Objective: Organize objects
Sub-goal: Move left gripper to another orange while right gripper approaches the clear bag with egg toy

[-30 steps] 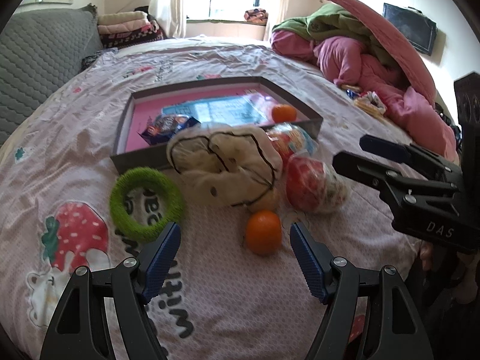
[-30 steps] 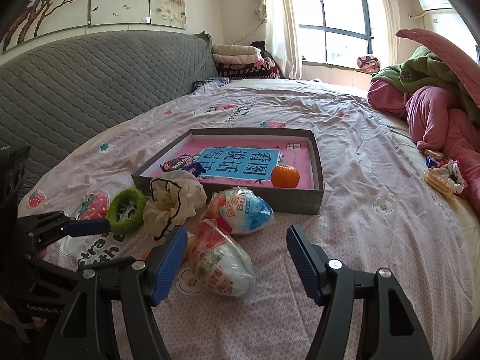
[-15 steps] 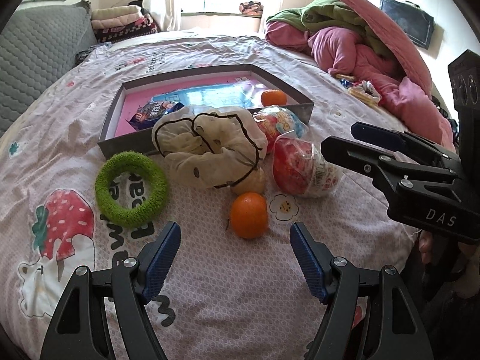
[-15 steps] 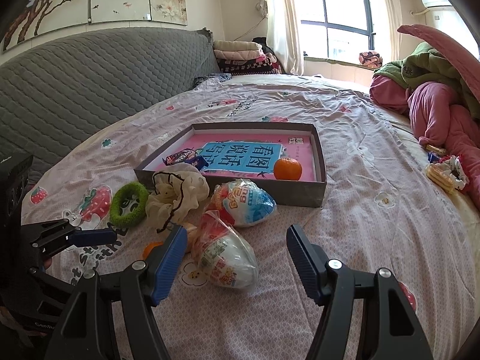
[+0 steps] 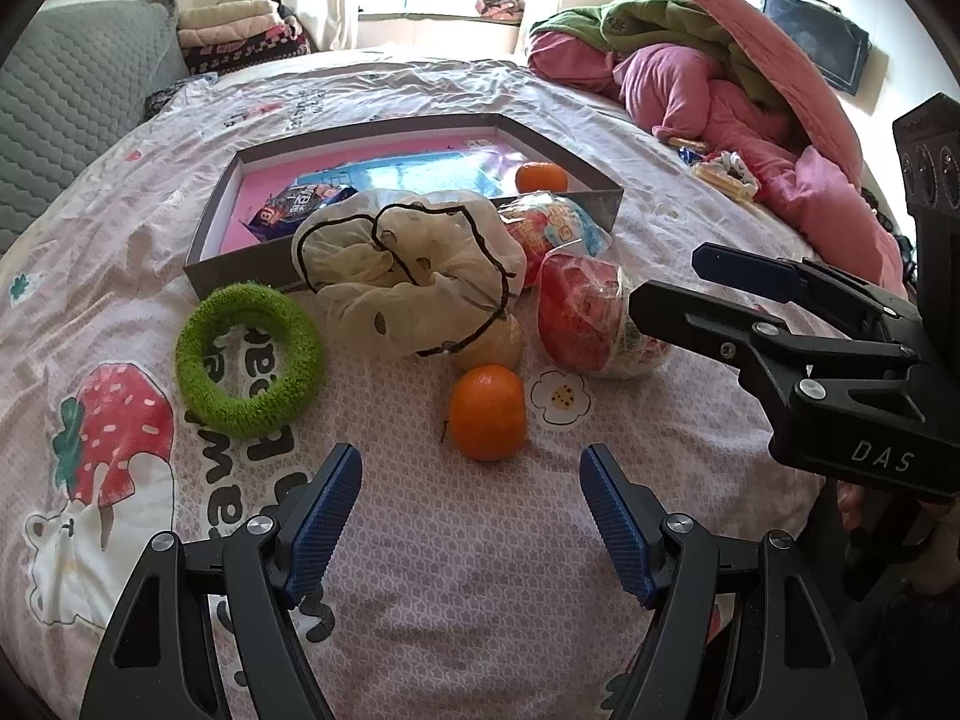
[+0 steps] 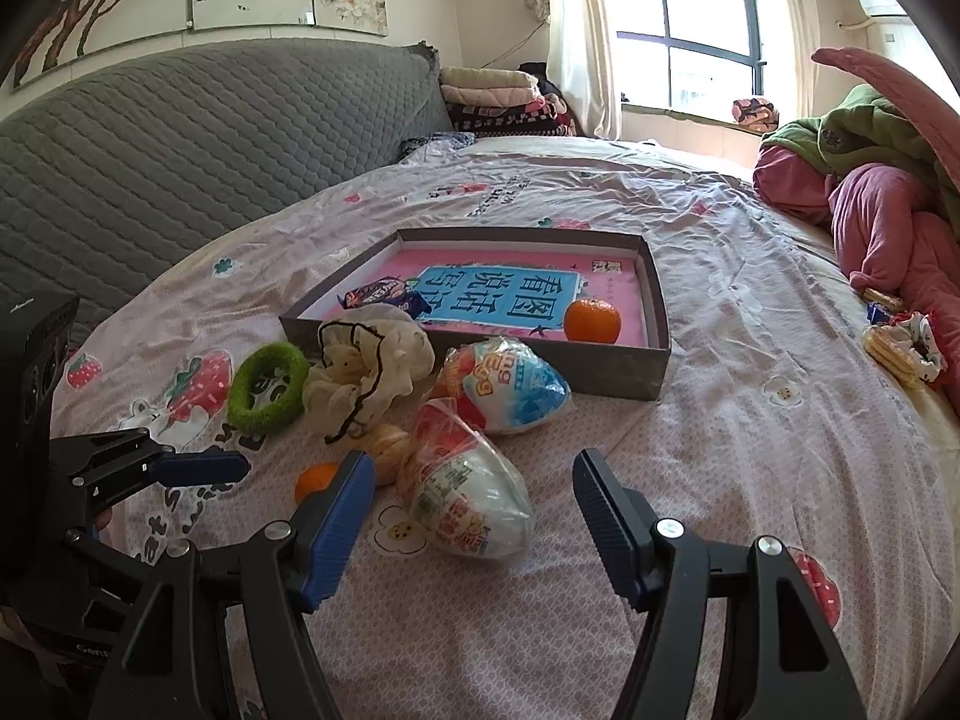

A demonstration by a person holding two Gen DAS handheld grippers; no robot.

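A grey box with a pink floor [image 5: 219, 222] [image 6: 657, 306] lies on the bed, holding an orange [image 6: 591, 320] and a snack packet [image 6: 381, 294]. In front of it lie a green ring [image 5: 247, 359], a cream scrunchie [image 5: 414, 267], a loose orange [image 5: 488, 411], a pale round fruit [image 6: 387, 459], a red egg pack [image 5: 591, 315] [image 6: 468, 501] and a blue egg pack [image 6: 510, 387]. My left gripper [image 5: 471, 510] is open, just short of the loose orange. My right gripper [image 6: 474, 510] is open, its fingers on either side of the red egg pack.
The bed sheet [image 6: 750, 408] has printed patterns. A grey quilted headboard [image 6: 180, 138] stands at the left. A heap of pink and green bedding [image 5: 720, 78] lies at the right, with small snack packs [image 6: 900, 345] beside it. Folded blankets [image 6: 498, 96] sit by the window.
Both grippers have moved forward and lower toward the objects. The loose orange now lies closer to my left fingers, and the red egg pack lies between my right fingers. Jaws stay open.
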